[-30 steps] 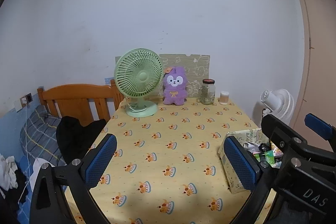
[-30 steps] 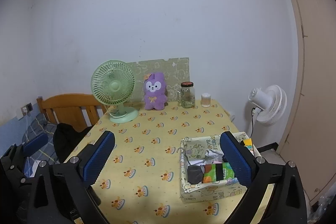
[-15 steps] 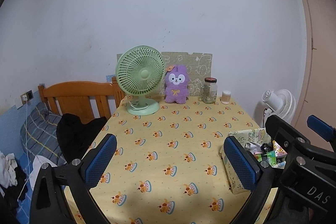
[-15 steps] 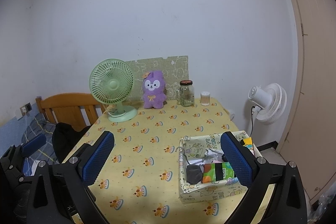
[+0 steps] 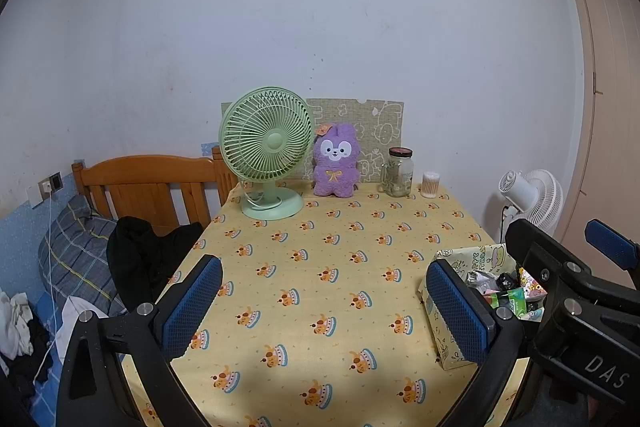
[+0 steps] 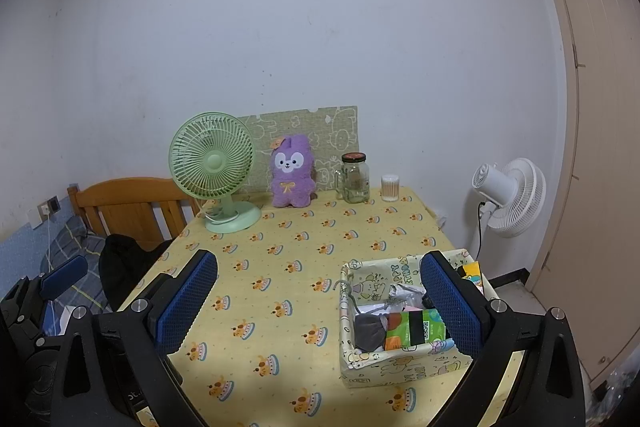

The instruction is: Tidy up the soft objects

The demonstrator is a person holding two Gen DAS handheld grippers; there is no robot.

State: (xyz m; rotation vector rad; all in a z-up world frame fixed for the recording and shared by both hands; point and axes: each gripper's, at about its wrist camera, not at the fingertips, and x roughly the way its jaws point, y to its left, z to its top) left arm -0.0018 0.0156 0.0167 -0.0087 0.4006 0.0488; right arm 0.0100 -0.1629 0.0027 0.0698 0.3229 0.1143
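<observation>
Left gripper point(image 5: 324, 303): jaws spread wide, nothing between the pads. Right gripper point(image 6: 320, 303): same, wide apart and empty. Both hang over the near edge of the counter point(image 5: 340, 259), above the yellow crown-print cloth.

Change over the last second: both cameras have pulled back and risen a little. The purple plush rabbit point(image 5: 335, 166) and the green desk fan point(image 5: 267, 155) sit smaller and farther off than before; more of the near cloth shows. Nothing on the counter has shifted. Reading: the grippers are backing off to survey, not closing in, so no soft object is yet in hand and the task looks to be at its start.

Task thing: the plush rabbit stands upright at the far edge of the counter, just right of the fan, leaning toward the printed board point(image 5: 360, 123). A glass jar point(image 5: 398, 173) and a cotton-swab tub point(image 5: 430, 184) stand to its right. The patterned fabric basket point(image 6: 360, 359) sits at the near right corner, well apart from the rabbit.

View differences: the right wrist view looks down into the basket, showing packets and a grey item; the left wrist view shows only its side, partly behind the right gripper's body. The left view alone shows the bed point(image 5: 68, 259) with dark clothing point(image 5: 148, 259) left of the counter.
</observation>
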